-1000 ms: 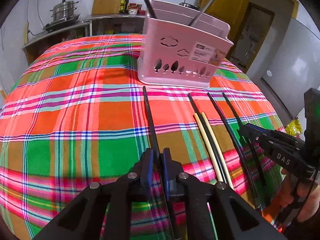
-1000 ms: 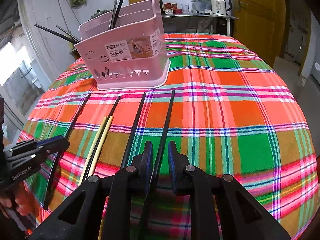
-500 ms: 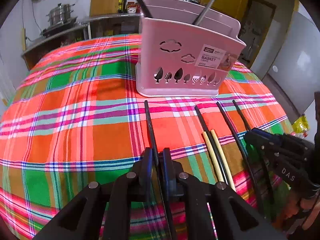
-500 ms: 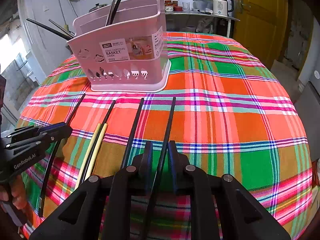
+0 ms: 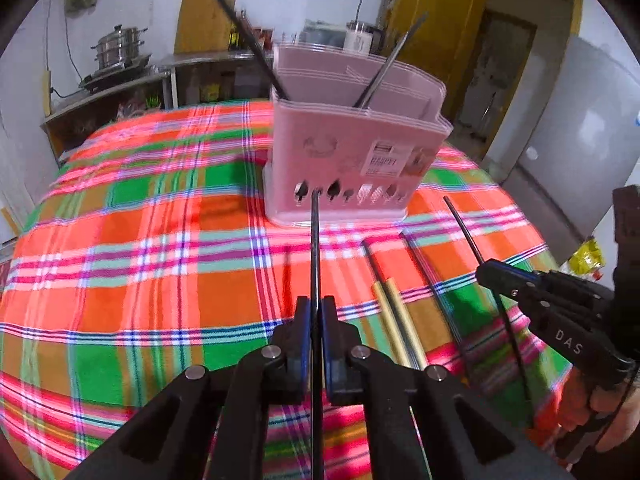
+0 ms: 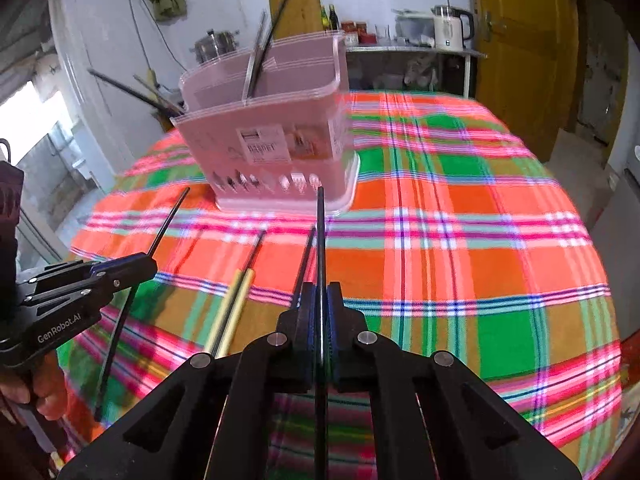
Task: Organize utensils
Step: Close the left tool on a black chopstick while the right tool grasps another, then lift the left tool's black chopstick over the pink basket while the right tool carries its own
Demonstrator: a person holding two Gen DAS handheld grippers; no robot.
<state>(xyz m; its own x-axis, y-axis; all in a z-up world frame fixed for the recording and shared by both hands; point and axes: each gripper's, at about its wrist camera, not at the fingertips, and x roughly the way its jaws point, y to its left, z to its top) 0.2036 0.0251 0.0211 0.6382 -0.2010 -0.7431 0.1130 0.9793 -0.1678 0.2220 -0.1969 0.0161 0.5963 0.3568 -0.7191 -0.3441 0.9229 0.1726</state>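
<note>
Chopsticks [image 5: 394, 320], slim rods, lie on plaid cloth [image 5: 140, 280] at six o'clock of the pink slotted basket [image 5: 352, 152]. Left gripper [image 5: 315, 312] and right gripper [image 6: 320, 300] each clamp one black chopstick.

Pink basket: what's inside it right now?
The pink basket holds dark chopsticks leaning out on one side and a metal utensil in a middle compartment. Its walls hide their lower ends.

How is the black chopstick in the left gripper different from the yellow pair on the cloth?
The black chopstick is clamped in the left gripper, clear of the cloth; the yellow pair lies flat, untouched. The held one is alone and dark; the yellow ones lie side by side and are pale. Both point toward the pink basket.
</note>
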